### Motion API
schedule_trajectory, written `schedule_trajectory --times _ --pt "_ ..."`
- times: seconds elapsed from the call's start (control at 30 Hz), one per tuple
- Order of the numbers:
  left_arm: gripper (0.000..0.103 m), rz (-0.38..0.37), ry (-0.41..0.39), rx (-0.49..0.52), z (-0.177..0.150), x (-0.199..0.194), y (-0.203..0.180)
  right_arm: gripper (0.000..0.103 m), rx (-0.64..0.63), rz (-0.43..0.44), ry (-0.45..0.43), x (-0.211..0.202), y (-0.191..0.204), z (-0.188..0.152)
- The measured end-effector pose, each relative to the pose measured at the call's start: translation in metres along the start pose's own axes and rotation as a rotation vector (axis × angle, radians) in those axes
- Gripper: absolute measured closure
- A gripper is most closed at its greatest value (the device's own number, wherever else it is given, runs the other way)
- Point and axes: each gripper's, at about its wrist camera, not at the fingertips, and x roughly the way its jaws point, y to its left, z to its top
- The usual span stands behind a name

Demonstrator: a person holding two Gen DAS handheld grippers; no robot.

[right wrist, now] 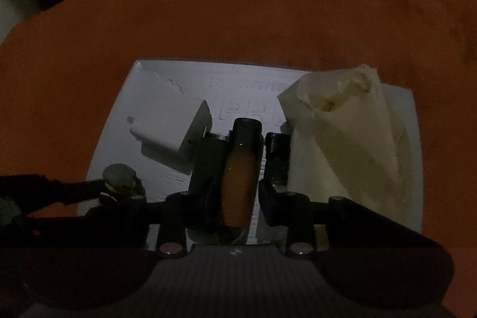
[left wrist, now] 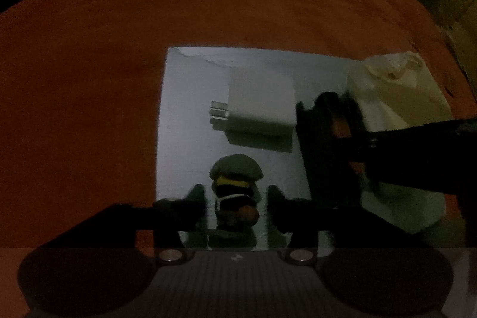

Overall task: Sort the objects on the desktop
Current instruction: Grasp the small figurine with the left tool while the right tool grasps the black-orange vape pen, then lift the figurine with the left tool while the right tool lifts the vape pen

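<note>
We hold our left tongs (left wrist: 237, 206) over the near edge of a white tray (left wrist: 190, 97) that lies on the orange cloth (left wrist: 89, 79), and their jaws stand apart with a small figure (left wrist: 235, 187) between them: it has a grey cap, a yellow band and a dark body, and it rests on the tray with a gap showing on either side, so neither pad presses on it. Beyond these tongs, further along the tray, lies a white charger (left wrist: 259, 106) with its metal prongs turned to the left. To their right, our right tongs (right wrist: 242, 157) reach down onto the same tray with a dark cylinder with an orange middle (right wrist: 240, 169) between their jaws; the left finger sits against it, while a thin pale gap shows on the right side lower down, so we cannot tell whether the grip is firm. Just right of these tongs, touching the right finger, a crumpled cream paper bag (right wrist: 351, 139) stands on the tray with its mouth open upward. The charger lies just left of the right tongs' fingertips, and the small figure sits well to their lower left, beside the dark fingers of the left tongs (right wrist: 74, 192).
</note>
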Motion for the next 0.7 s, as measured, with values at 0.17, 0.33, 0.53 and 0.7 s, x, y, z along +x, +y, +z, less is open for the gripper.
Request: schedule_trajectory --times 0.17,0.33,0.53,0.7 --pt "0.06 0.009 -0.001 0.036 -0.002 0.003 -0.003 0.069 0.062 0.042 0.01 -0.003 -0.02 0.002" --pt "0.066 -0.001 -0.003 0.044 -0.003 0.006 -0.002 0.069 0.065 0.006 -0.011 -0.007 -0.031 0.004" --pt "0.061 0.0 -0.006 0.056 -0.003 0.009 -0.003 0.069 0.062 0.008 -0.009 -0.008 -0.034 0.003" --pt "0.061 0.011 -0.012 0.065 -0.002 0.012 -0.005 0.069 0.035 0.039 -0.014 -0.01 -0.024 0.003"
